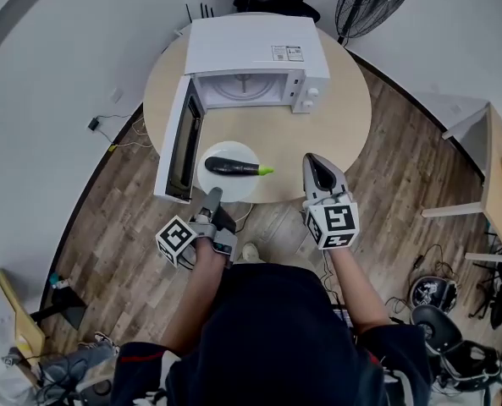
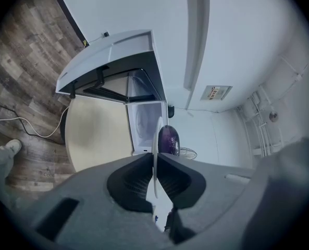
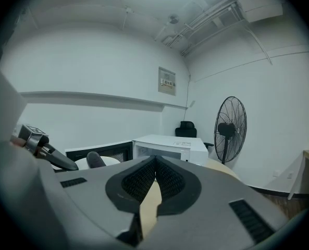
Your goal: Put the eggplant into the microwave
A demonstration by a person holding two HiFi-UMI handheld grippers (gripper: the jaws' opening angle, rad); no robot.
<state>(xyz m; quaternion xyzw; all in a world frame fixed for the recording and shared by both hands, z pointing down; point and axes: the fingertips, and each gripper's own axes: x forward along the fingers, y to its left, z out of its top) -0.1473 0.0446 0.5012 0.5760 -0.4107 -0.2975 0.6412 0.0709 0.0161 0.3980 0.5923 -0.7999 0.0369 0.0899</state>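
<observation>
The plate (image 1: pixel 235 188) with the eggplant (image 1: pixel 232 167) is clamped at its rim by the left gripper (image 1: pixel 214 195). The right gripper (image 1: pixel 317 162) is held clenched and empty near the open microwave (image 1: pixel 255 57).

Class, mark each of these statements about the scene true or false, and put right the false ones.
1. The door of the microwave stands open. True.
2. The eggplant lies inside the microwave. False: it lies on the white plate, outside, in front of the microwave.
3. The left gripper is shut on the plate's rim. True.
4. The right gripper holds the eggplant. False: its jaws are together with nothing between them.
5. The table is square. False: it is round.
</observation>
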